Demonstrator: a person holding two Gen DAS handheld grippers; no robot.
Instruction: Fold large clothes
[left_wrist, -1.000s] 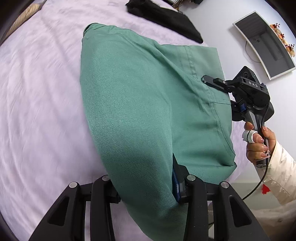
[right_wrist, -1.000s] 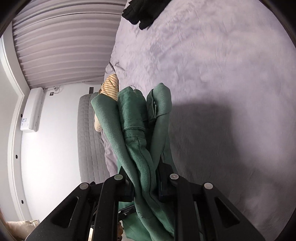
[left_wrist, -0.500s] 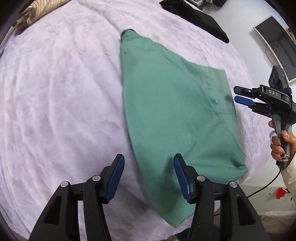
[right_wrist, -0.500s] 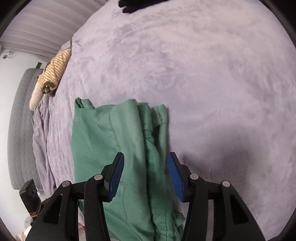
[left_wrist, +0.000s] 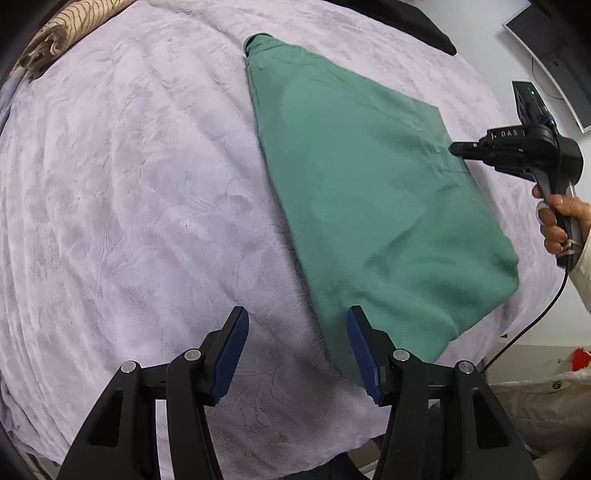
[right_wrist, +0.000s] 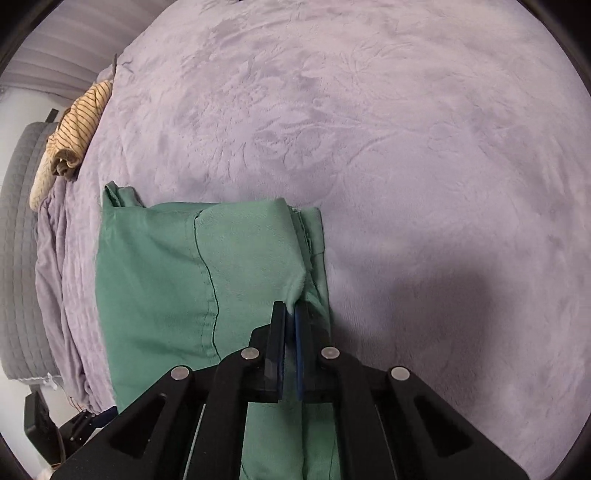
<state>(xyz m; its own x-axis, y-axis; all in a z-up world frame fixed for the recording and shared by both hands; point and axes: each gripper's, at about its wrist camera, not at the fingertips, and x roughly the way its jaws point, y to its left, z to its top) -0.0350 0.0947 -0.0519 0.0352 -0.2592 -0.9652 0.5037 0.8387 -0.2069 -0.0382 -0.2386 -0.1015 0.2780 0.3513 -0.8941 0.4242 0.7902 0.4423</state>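
A green garment (left_wrist: 369, 184) lies folded flat on the lilac bedspread (left_wrist: 129, 184). My left gripper (left_wrist: 295, 317) is open just above the bedspread at the garment's near left edge, with nothing between its fingers. Held by a hand (left_wrist: 554, 218), my right gripper (left_wrist: 454, 147) reaches onto the garment's right side. In the right wrist view the right gripper (right_wrist: 290, 306) has its jaws closing tight, pinching a small raised ridge of the green garment (right_wrist: 166, 277) near its folded right edge.
A striped yellow cloth (left_wrist: 62, 33) (right_wrist: 77, 122) lies bunched at the bed's far corner. A black garment (left_wrist: 406, 22) sits at the far edge. A grey padded headboard (right_wrist: 18, 258) stands beside the bed, and a monitor (left_wrist: 554, 55) is off to the right.
Both grippers let go of the lifted green garment, which dropped flat onto the bed. The left gripper stayed open and drew back; the right one opened, then shut on a ridge of cloth.
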